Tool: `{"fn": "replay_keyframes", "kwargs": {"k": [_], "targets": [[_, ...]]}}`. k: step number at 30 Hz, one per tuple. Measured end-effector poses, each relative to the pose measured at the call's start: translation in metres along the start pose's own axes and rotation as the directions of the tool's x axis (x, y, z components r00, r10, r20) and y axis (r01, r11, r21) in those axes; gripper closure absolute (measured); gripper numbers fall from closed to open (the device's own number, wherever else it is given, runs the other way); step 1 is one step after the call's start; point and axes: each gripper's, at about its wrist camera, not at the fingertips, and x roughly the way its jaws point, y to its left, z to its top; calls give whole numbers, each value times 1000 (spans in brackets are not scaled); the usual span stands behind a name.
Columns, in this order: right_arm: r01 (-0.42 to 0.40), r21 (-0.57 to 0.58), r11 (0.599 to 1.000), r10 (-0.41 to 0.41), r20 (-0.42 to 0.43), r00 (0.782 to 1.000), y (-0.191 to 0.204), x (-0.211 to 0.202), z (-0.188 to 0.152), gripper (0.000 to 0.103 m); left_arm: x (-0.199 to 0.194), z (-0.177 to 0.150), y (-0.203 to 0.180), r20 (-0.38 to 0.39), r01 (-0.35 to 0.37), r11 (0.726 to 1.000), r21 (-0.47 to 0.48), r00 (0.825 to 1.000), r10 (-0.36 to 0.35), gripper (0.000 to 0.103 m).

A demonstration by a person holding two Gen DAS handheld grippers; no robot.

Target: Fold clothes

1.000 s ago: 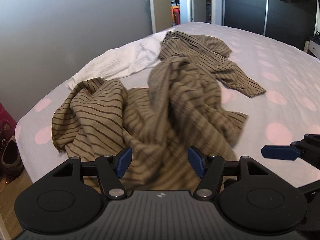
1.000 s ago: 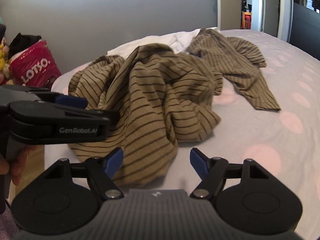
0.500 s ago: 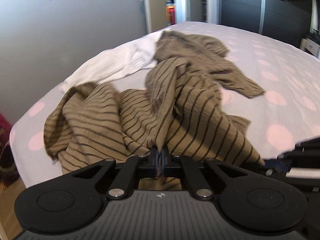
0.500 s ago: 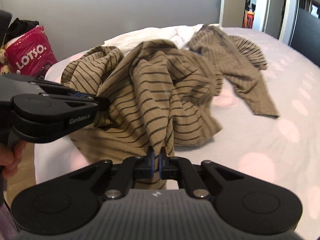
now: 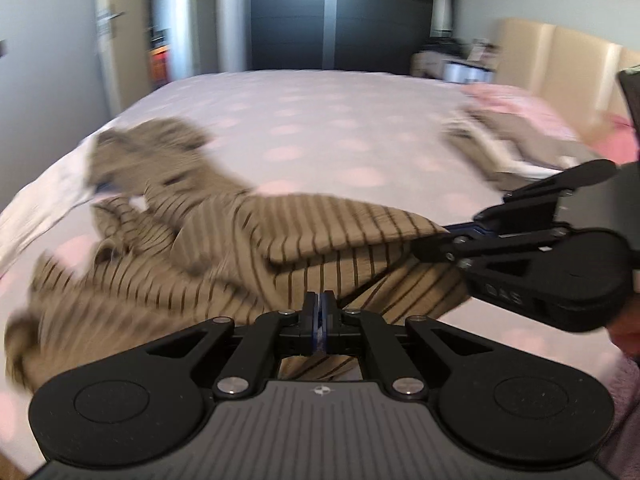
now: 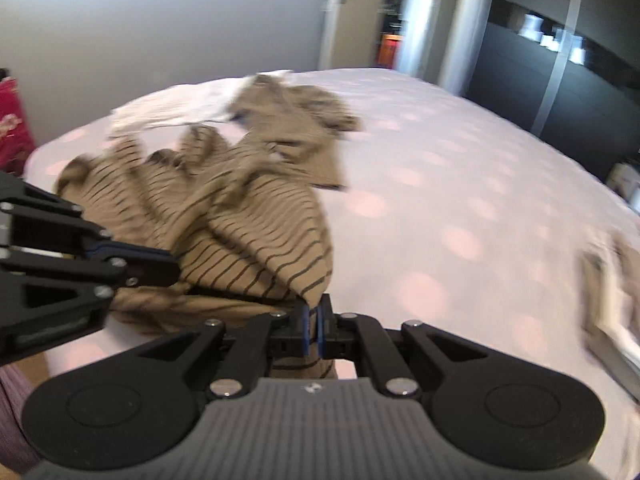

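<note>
A tan garment with dark stripes (image 5: pixel 224 248) lies crumpled at the bed's near left corner, one edge lifted and pulled taut. My left gripper (image 5: pixel 320 316) is shut on a fold of that edge. In the same view my right gripper (image 5: pixel 456 236) comes in from the right, clamped on another part of the edge. The right wrist view shows my right gripper (image 6: pixel 314 320) shut on the striped garment (image 6: pixel 260 220), with my left gripper (image 6: pixel 168 268) at the left, its tips against the cloth. Both views are blurred by motion.
A second tan garment (image 6: pixel 296 120) and a white cloth (image 6: pixel 180 108) lie behind the held one. The bed (image 6: pixel 440 184) has a pale cover with pink dots. Folded clothes (image 5: pixel 512 148) sit near the beige headboard (image 5: pixel 560 60). A dark wardrobe (image 5: pixel 340 28) stands beyond; a red bag (image 6: pixel 12 120) is left.
Both grippers went from open to shut on the striped garment. They then rose and swung right, dragging the cloth's edge off the pile toward the middle of the bed.
</note>
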Motion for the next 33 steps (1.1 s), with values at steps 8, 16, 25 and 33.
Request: {"fn": "replay_keyframes", "kwargs": {"k": [8, 16, 25, 33], "targets": [[218, 102, 971, -214, -45, 976, -78, -86, -55, 100, -4, 11, -121, 6, 245, 960, 135, 969, -248, 103], [433, 202, 879, -413, -134, 901, -144, -136, -105, 99, -21, 8, -207, -10, 415, 872, 261, 904, -427, 95], [412, 246, 877, -368, -208, 906, -165, -132, -148, 89, -3, -2, -173, -97, 330, 899, 286, 944, -316, 61], [281, 185, 942, -259, -136, 956, -141, -134, -155, 63, -1, -3, -102, -152, 208, 927, 312, 974, -168, 51]]}}
